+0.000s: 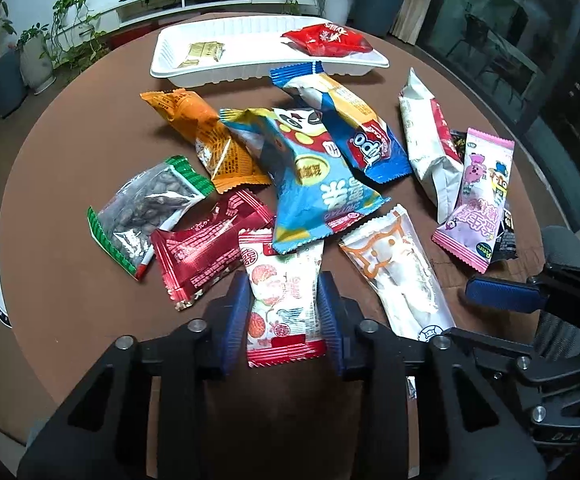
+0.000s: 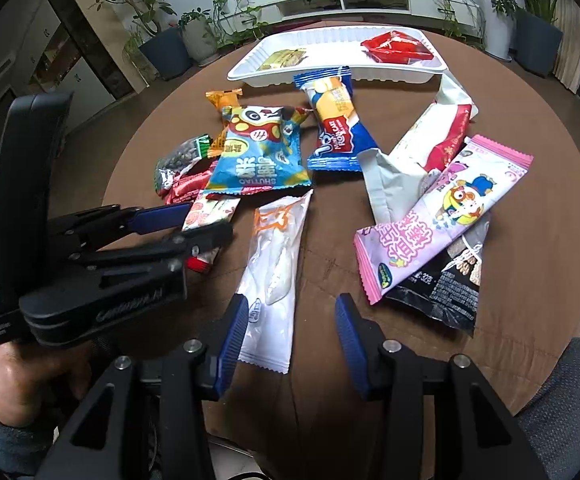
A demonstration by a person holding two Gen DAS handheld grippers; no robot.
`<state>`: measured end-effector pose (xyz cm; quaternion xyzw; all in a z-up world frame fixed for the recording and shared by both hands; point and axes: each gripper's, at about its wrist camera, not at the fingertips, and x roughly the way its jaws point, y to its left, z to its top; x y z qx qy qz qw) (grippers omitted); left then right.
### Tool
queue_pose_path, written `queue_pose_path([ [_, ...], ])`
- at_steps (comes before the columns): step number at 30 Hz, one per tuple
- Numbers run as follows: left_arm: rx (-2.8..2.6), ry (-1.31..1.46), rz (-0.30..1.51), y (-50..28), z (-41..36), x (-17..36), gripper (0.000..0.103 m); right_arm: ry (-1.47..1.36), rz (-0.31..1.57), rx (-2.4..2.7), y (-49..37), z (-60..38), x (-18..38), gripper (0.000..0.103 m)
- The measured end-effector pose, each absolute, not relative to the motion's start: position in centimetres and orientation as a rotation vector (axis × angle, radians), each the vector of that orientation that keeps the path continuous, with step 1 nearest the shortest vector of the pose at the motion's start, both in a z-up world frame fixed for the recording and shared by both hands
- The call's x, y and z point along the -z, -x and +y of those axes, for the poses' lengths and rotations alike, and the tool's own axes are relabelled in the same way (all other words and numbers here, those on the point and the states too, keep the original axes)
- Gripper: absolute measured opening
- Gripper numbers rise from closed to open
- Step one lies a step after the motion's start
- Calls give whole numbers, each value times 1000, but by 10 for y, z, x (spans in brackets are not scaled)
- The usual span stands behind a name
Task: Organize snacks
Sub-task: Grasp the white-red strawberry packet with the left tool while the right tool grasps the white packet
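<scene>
Left wrist view: round brown worktop (image 1: 70,288), bare along the near-left rim, crowded at centre. White tray (image 1: 178,66) at the far edge, holding two packets: one gold (image 1: 204,53), one red (image 1: 326,40). Nearer than the tray, eleven loose packets counted, several overlapping. Left gripper (image 1: 286,308) with fingers pinching the red-and-white packet (image 1: 284,288), nearest of all to the camera; dark red packet (image 1: 206,244) just beside it, blue panda packet (image 1: 310,184) overlapping its far end. Right gripper's blue pad at the right edge.

Right wrist view: right gripper (image 2: 292,332) with fingers spread, left pad touching the clear white packet (image 2: 278,256), right pad over bare worktop. Pink packet (image 2: 442,212) lying over a black one (image 2: 446,288), nearer than the tray and to the right. Open brown surface between white and pink packets.
</scene>
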<state>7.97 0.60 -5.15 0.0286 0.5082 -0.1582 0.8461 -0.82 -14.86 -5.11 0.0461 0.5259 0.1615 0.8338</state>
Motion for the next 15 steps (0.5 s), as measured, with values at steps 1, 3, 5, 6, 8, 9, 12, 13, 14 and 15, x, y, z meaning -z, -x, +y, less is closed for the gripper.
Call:
queue_pose_path([
  [1,336,-55,1070,-79,8,51,30,-97,1113,-343,8,-148,51,49],
  [3,339,-47,1067,-77,11,51,30,-99,1111,-345,8,-147,51,49],
  [5,345,-26,1063,-73,16,51,29,-98,1109,-350,8,-144,51,49],
  [6,350,-11,1063,-71,19,51,29,-94,1109,-352,8,-142,51,49],
  [8,358,20,1060,-66,26,50,29,-86,1109,-359,7,-138,52,49],
  [9,359,33,1061,-63,30,50,29,-82,1110,-361,6,-135,53,49],
  [12,368,56,1057,-53,39,47,29,-69,1123,-354,3,-129,59,49],
  [13,369,61,1057,-50,41,47,29,-64,1127,-351,1,-127,60,49],
  [14,369,67,1058,-47,43,48,29,-54,1127,-347,0,-124,61,49],
  [15,368,71,1061,-44,45,49,29,-39,1122,-342,-1,-122,62,49],
])
